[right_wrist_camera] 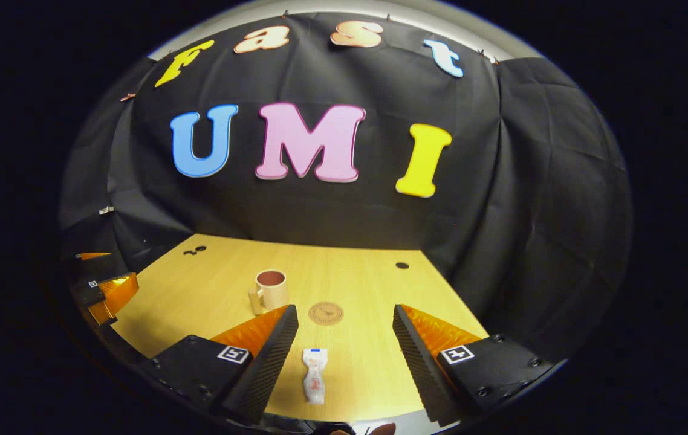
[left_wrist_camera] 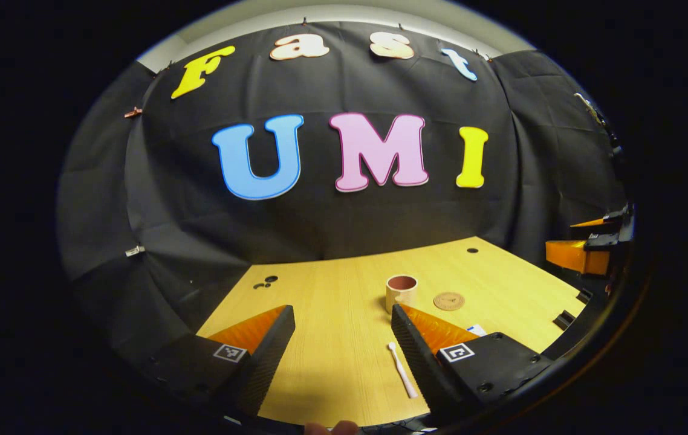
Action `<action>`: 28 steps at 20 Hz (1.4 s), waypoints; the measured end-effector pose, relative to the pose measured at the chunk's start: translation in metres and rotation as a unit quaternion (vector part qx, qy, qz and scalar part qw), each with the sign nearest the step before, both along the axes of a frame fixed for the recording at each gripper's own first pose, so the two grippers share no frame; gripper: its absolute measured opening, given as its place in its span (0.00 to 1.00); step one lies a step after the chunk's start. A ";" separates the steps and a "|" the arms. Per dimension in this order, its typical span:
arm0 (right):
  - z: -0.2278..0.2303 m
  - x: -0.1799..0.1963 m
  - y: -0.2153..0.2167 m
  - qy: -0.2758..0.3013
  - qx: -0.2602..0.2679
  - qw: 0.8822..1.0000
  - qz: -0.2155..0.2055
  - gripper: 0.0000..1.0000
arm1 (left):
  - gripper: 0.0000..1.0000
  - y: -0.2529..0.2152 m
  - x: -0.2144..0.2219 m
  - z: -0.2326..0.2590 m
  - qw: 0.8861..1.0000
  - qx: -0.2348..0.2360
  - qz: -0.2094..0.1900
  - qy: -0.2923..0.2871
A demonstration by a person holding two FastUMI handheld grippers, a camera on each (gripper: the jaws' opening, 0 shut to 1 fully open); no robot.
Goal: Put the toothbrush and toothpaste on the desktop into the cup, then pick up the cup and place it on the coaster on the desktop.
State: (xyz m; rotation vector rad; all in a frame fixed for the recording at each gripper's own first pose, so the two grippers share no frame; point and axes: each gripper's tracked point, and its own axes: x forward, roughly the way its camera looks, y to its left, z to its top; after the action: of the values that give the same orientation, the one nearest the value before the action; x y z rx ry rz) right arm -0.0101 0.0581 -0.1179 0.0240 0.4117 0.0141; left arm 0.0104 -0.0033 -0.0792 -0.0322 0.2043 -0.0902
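A beige cup (left_wrist_camera: 401, 292) with a dark inside stands upright mid-table, and a round cork coaster (left_wrist_camera: 448, 300) lies just to its right. A white toothbrush (left_wrist_camera: 402, 378) lies flat near the front edge, beside the right finger of my open left gripper (left_wrist_camera: 343, 323). In the right gripper view the cup (right_wrist_camera: 271, 290) shows its handle on the left, with the coaster (right_wrist_camera: 326, 313) beside it. A white toothpaste tube (right_wrist_camera: 314, 376) lies between the fingers of my open right gripper (right_wrist_camera: 345, 323), untouched. The tube's corner (left_wrist_camera: 476, 330) peeks out past my left gripper's right finger.
The light wooden table (left_wrist_camera: 332, 290) has small dark holes at its back corners (left_wrist_camera: 472, 250). Black cloth walls close it in behind and on both sides. The other gripper's orange fingers show at the far right (left_wrist_camera: 580, 254) and far left (right_wrist_camera: 105, 293) of the views.
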 end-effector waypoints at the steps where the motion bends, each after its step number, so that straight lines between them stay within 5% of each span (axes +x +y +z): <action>1: -0.021 0.002 0.004 0.028 -0.005 1.000 0.005 0.97 | 1.00 -0.003 -0.001 -0.009 1.000 -0.001 -0.005 0.011; 5: -0.104 0.004 0.017 0.138 -0.018 0.990 0.030 0.96 | 1.00 -0.008 0.000 -0.036 0.998 -0.001 -0.007 0.056; 13: -0.209 -0.005 0.040 0.322 0.009 0.944 0.067 0.93 | 1.00 -0.023 0.000 -0.084 0.988 -0.039 0.001 0.150; 17: -0.240 -0.007 0.051 0.365 0.006 0.927 0.085 0.89 | 1.00 -0.022 0.004 -0.090 0.985 -0.037 0.017 0.165; 25: -0.260 0.008 0.050 0.397 0.014 0.914 0.080 0.66 | 0.99 -0.036 0.013 -0.099 0.982 -0.032 0.025 0.187; 28: -0.259 0.011 0.049 0.403 0.019 0.911 0.086 0.48 | 0.99 -0.046 0.022 -0.104 0.981 -0.028 0.015 0.193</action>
State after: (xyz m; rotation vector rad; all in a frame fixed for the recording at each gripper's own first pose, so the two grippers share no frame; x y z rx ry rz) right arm 0.0006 0.1071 -0.3766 0.0309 1.2435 0.1905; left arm 0.0321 -0.0494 -0.1832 -0.1091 0.5899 -0.0595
